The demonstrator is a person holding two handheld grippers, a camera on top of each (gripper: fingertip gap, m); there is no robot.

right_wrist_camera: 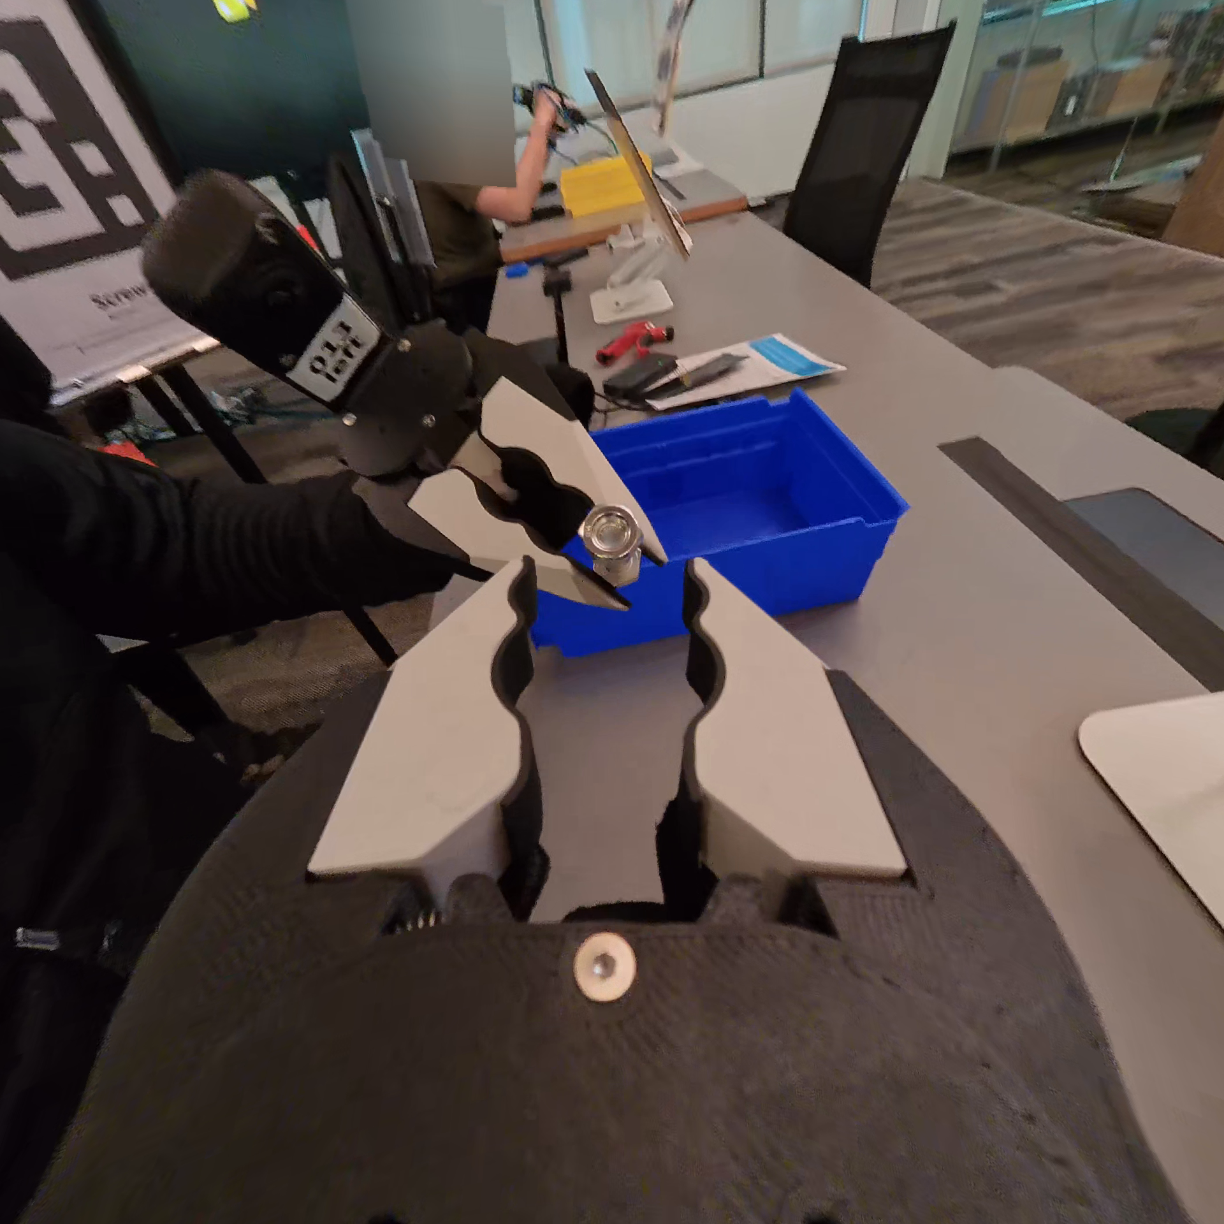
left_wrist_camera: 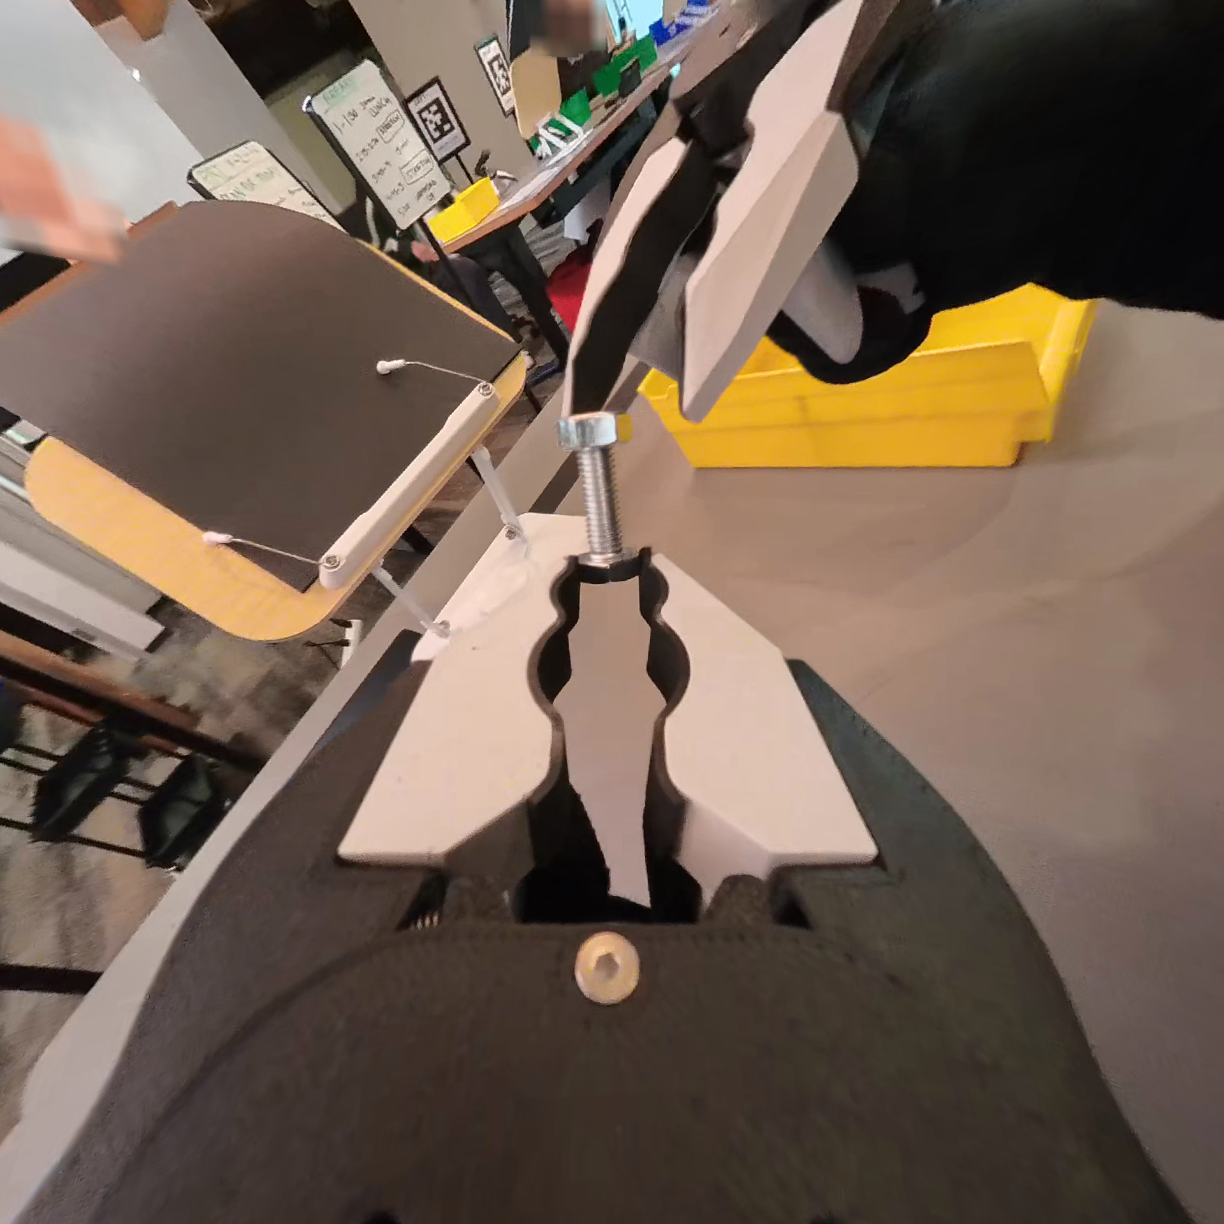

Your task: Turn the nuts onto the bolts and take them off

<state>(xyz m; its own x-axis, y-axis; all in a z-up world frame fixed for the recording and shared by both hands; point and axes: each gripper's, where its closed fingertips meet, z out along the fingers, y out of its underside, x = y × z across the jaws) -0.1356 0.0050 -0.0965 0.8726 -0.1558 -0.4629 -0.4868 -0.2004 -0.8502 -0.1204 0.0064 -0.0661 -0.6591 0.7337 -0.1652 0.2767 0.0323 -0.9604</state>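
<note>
A silver bolt (left_wrist_camera: 598, 490) stands up from the tips of my left gripper (left_wrist_camera: 608, 563), which is shut on its lower end. I cannot tell whether a nut sits between the jaws. My right gripper (left_wrist_camera: 636, 410) comes in from the upper right, open, with one fingertip just above the bolt's head (left_wrist_camera: 586, 430). In the right wrist view my right gripper (right_wrist_camera: 609, 576) is open and empty. The bolt's head (right_wrist_camera: 609, 530) faces the camera just beyond its tips, held by the left gripper (right_wrist_camera: 629, 579) in a black-gloved hand.
A yellow bin (left_wrist_camera: 861, 424) lies on the grey table (left_wrist_camera: 993, 662) behind the bolt. An empty blue bin (right_wrist_camera: 762, 503) lies just past the grippers. A white pad (right_wrist_camera: 1166, 795) and a dark strip (right_wrist_camera: 1060, 563) are at the right. A chair (left_wrist_camera: 232, 364) stands left of the table. A person (right_wrist_camera: 463, 218) sits at a far desk. Less than 4 cm separates the two grippers' tips.
</note>
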